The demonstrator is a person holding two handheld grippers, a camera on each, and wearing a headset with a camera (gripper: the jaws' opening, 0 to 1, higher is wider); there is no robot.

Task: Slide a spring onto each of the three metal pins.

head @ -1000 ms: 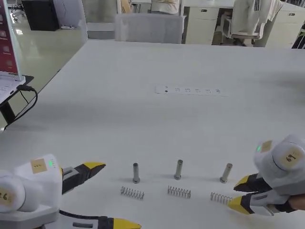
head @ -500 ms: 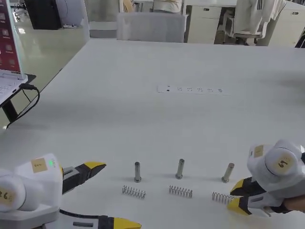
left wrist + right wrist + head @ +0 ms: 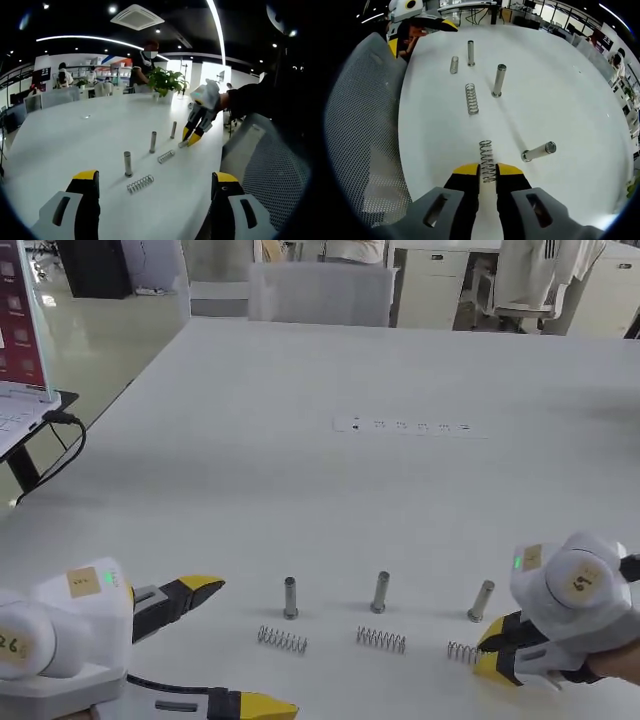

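While the left tongs (image 3: pixel 156 182) gape wide and empty, the right tongs (image 3: pixel 487 171) clamp one end of a spring (image 3: pixel 485 151), a metal pin (image 3: pixel 538 151) just beside them.

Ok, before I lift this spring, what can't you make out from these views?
1. Right-hand spring: in the head view its near end is hidden behind the right tool. In the right gripper view it lies between the jaws, but I can't tell whether they actually pinch it.
2. Left tool: the lower jaw is cut off by the bottom edge of the head view.
3. White strip: its markings are too small to read in the head view.
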